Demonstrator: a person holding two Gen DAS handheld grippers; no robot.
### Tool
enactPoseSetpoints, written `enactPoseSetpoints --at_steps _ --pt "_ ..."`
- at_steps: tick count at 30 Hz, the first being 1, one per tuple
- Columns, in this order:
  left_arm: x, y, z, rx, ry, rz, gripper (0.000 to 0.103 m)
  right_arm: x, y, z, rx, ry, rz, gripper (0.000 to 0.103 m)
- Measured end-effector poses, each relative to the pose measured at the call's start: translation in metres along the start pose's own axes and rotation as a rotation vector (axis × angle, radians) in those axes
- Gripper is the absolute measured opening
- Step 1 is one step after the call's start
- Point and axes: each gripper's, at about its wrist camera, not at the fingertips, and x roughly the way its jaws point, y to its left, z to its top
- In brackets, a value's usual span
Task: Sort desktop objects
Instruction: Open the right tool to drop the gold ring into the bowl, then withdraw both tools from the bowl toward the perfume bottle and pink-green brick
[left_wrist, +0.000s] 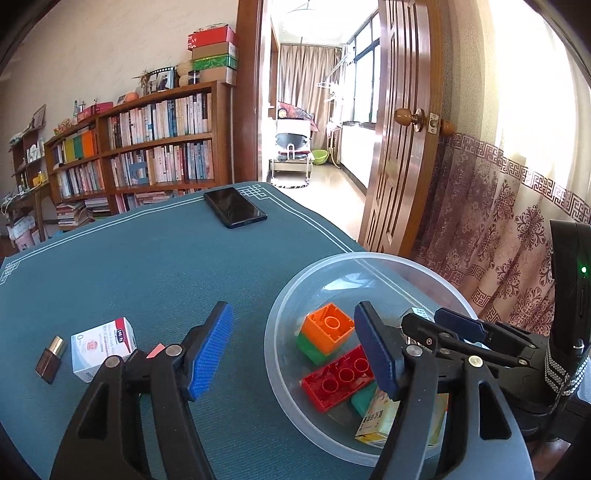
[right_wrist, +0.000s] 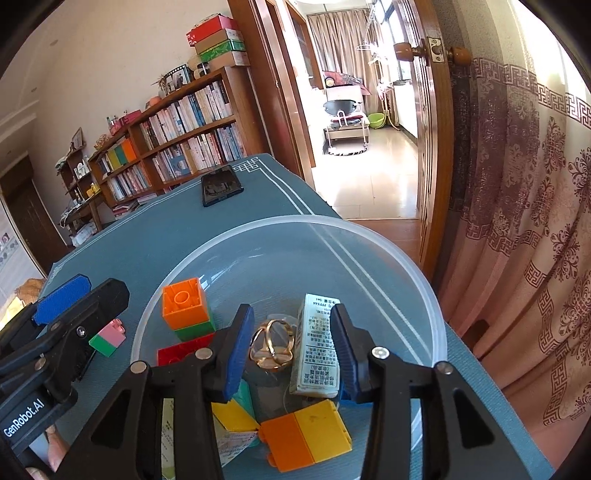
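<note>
A clear plastic bowl (left_wrist: 280, 306) (right_wrist: 424, 280) stands on the blue mat. It holds an orange-on-green brick (left_wrist: 327, 330) (right_wrist: 186, 308), a red brick (left_wrist: 340, 376) (right_wrist: 181, 352), an orange-and-yellow brick (right_wrist: 306, 435), a white printed box (right_wrist: 317, 350) and a gold ring (right_wrist: 273, 347). My right gripper (right_wrist: 291, 350) hangs open over the bowl, with the ring and the white box lying between its pads. My left gripper (left_wrist: 293, 354) stands open across the bowl's near-left rim, with nothing in it. A pink-and-green brick (right_wrist: 109, 339) lies on the mat left of the bowl.
Left of the bowl lie a white medicine box (left_wrist: 103, 343) and a small brown bottle (left_wrist: 51, 360). A black phone (left_wrist: 234, 206) (right_wrist: 219, 184) rests near the mat's far edge. A curtain (left_wrist: 498, 229) and a wooden door (left_wrist: 402, 129) stand to the right, bookshelves (left_wrist: 147, 147) behind.
</note>
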Motion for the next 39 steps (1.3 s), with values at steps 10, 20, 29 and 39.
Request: enactPoseSetpoints --at_steps 10,20,29,39 --pt "-0.004 0.005 -0.001 -0.003 -0.003 0.027 0.072 -0.004 0.002 0.000 -0.005 -0.012 0.013 0.047" --pt "-0.008 0.026 0.002 -0.064 0.008 0.051 0.072 -0.013 0.016 -0.002 -0.032 -0.031 0.035 0.047" --pt "-0.006 0.049 0.006 -0.122 0.029 0.086 0.072 -0.018 0.029 -0.003 -0.071 -0.052 0.054 0.047" --pt "-0.012 0.076 0.012 -0.157 0.034 0.135 0.072 -0.025 0.054 -0.013 -0.128 -0.044 0.115 0.047"
